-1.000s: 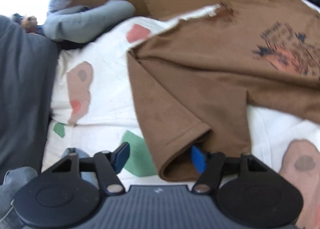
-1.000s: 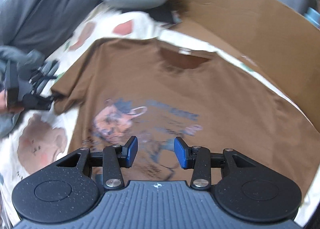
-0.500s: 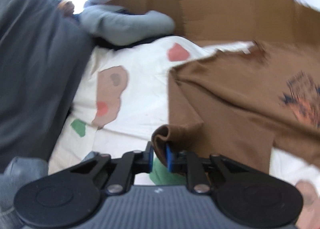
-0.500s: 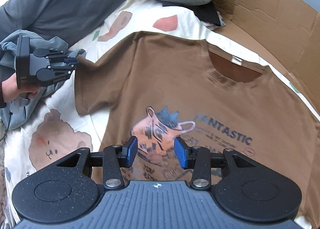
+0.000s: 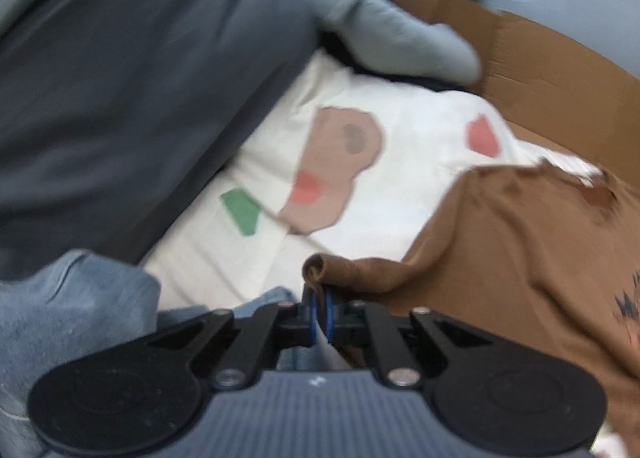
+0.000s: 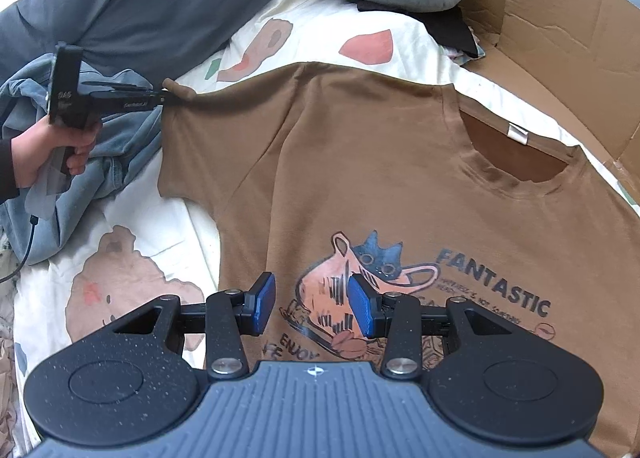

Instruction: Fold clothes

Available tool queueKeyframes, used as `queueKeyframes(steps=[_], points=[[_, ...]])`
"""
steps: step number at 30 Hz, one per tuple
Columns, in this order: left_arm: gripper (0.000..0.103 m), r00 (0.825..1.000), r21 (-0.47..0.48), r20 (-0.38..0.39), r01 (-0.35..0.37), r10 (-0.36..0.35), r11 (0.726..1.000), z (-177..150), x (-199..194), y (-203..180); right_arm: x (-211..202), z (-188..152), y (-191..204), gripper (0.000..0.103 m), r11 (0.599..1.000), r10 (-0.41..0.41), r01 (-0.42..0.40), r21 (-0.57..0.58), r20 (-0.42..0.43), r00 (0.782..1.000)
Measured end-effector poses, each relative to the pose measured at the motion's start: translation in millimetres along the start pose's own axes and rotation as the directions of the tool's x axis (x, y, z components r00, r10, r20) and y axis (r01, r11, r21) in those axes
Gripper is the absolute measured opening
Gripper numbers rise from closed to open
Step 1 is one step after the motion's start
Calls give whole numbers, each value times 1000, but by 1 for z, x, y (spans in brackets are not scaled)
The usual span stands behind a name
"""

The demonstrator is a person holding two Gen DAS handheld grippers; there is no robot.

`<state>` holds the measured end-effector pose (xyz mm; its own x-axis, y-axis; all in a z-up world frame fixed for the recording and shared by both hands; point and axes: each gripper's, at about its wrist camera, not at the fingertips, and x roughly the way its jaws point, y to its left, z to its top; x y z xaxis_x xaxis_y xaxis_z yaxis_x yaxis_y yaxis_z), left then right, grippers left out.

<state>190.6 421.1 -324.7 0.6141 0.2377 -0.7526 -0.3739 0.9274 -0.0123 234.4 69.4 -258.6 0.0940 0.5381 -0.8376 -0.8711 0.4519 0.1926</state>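
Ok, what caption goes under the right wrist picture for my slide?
Left gripper pinches the brown T-shirt's sleeve while the right gripper hovers open over its print.

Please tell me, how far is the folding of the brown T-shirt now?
Done: the brown printed T-shirt lies spread flat, print up, on the white patterned sheet. In hand: the left tongs are shut on its sleeve edge; the right tongs hover open above the print. Left: every fold; none shows yet.

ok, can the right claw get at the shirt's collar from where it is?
Probably yes. The right claw hangs open over the print on the brown t-shirt, and the collar lies flat ahead with nothing between. The left claw pinches the far sleeve, clear of that path.
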Motion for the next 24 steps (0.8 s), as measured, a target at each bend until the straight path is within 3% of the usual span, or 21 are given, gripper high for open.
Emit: queueKeyframes(steps=[5,10,13,15,17,20,24], points=[[3,999,-154,-46,-10,3,988,7,10,16,13,4,0,48,1000,-17,17,6,-15,1000],[3,996,-187,-80,-64,50,980,19,20,26,27,5,-2,48,999,-29,31,38,-34,999],[4,991,-232,-126,-68,39,970,25,29,37,31,5,-1,48,999,-23,25,39,-35,999],[10,986,-211,-159,-84,50,974,28,35,37,32,5,0,48,999,-23,24,36,-37,999],[23,984,-184,-153,-114,86,976,31,34,34,34,5,0,48,999,-23,24,33,-39,999],[24,986,-190,-124,-130,108,973,35,26,37,34,5,-3,48,999,-27,29,37,-38,999],[29,993,-191,-96,-93,75,977,36,20,41,34,6,-10,48,998,-36,37,51,-31,999]])
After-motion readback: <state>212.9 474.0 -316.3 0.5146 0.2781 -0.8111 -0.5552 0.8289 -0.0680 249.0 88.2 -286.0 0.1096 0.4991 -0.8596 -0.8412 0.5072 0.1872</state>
